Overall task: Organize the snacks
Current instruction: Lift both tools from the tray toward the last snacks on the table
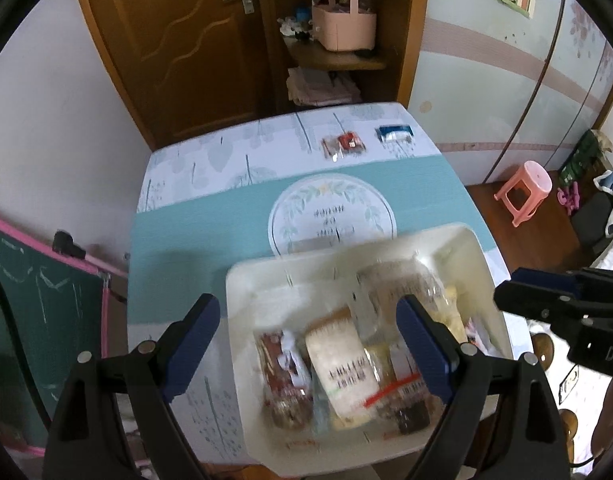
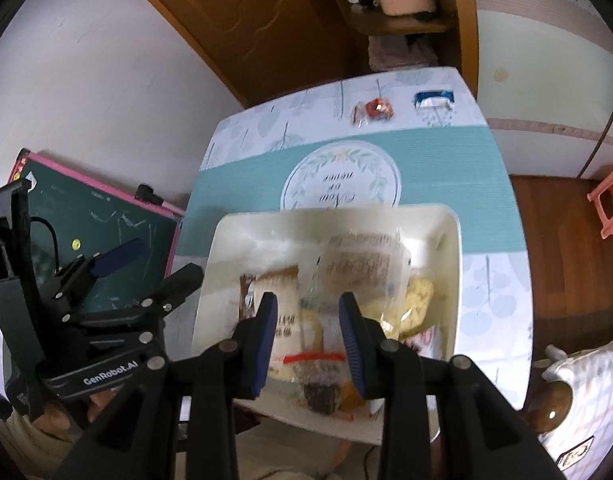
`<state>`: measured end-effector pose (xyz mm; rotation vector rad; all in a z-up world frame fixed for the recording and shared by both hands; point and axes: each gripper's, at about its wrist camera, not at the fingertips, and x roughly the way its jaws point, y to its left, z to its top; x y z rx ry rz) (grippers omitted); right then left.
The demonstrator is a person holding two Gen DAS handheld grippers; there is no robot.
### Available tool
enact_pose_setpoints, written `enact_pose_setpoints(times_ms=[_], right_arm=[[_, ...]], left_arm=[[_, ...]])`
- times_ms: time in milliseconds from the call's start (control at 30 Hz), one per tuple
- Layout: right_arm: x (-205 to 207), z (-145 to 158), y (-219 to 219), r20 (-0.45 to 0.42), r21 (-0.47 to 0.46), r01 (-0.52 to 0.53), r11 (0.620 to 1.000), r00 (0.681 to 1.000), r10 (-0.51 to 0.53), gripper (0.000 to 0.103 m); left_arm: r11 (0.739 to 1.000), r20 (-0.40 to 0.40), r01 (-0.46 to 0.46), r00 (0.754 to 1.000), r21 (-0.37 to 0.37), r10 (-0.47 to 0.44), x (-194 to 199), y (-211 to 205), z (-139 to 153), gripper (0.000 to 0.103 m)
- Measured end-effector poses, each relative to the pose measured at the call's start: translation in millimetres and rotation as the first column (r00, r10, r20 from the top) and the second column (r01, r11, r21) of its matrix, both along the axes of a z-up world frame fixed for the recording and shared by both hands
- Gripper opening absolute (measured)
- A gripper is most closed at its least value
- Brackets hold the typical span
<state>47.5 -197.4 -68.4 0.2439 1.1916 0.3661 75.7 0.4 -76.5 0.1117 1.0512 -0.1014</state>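
Observation:
A white rectangular bin [image 1: 266, 276] [image 2: 222, 248] full of several wrapped snacks stands at the near edge of the table. My left gripper [image 1: 310, 344] is open and empty, hovering above the bin's left half. My right gripper [image 2: 308, 340] is open and empty above the bin's near middle, over a clear packet with a red strip [image 2: 314, 357]. A red snack packet [image 1: 343, 145] [image 2: 373, 110] and a blue-and-white packet [image 1: 394, 134] [image 2: 432, 100] lie side by side at the table's far edge.
The table [image 1: 186, 240] has a teal mat with a round white print [image 1: 330, 208]. A green chalkboard [image 2: 94, 224] leans at the left. A pink stool [image 1: 524, 192] stands on the floor at right. A wooden door and shelf with a pink basket [image 1: 342, 24] lie beyond.

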Motion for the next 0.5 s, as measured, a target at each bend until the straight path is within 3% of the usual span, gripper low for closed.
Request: enact_pose_setpoints(times_ms=[267,500], right_arm=[[62.9,36.4,-18.4,0.092,-0.076,0.056,0.996,0.995,-0.049,0.032],[144.5,57.4,-43.6,0.122,-0.124,0.143,0.982,0.984,-0.128,0.04]], left_arm=[[0.99,0.065,0.12,0.99,0.073,-0.124,73.5,-10.0,28.4,0.089],[0.953,0.06,0.276,0.957,0.126,-0.285,166.0,-37.6,23.1,0.089]])
